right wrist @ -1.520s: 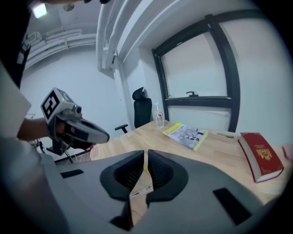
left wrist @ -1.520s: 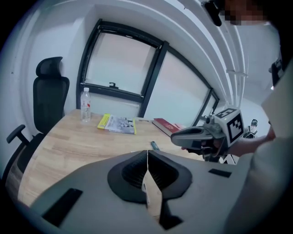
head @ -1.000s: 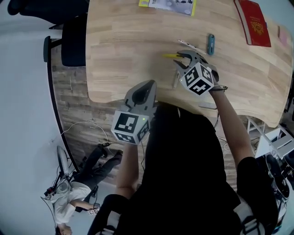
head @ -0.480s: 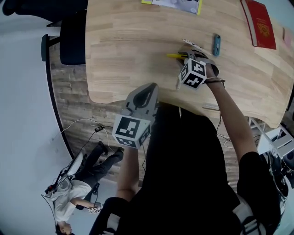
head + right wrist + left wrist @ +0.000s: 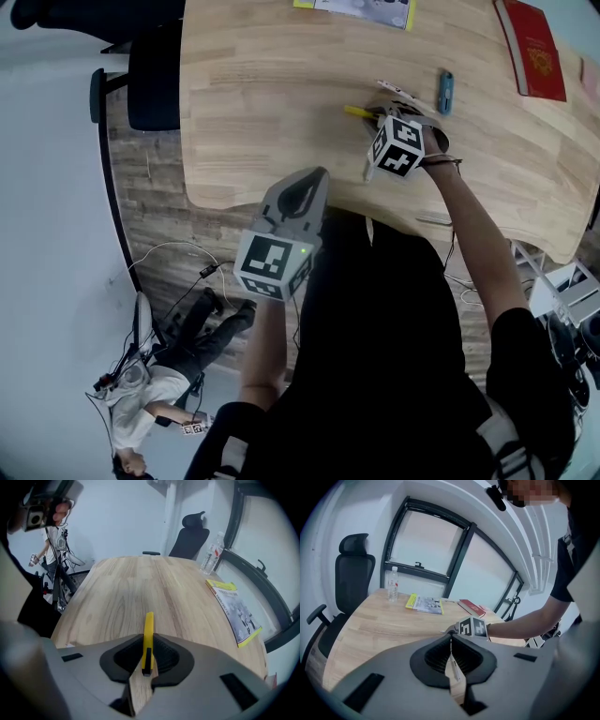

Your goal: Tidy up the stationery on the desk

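Yellow cutter (image 5: 148, 620) lying on desk (image 5: 117, 597); my R tool (image 5: 147, 641) just closed in, pinching it. L tool (image 5: 451, 638) jaws together, empty.

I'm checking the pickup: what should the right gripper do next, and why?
Probably lift straight up. The right gripper has just been closing its jaws and now seems to clamp the yellow cutter, which lies flat on the desk.
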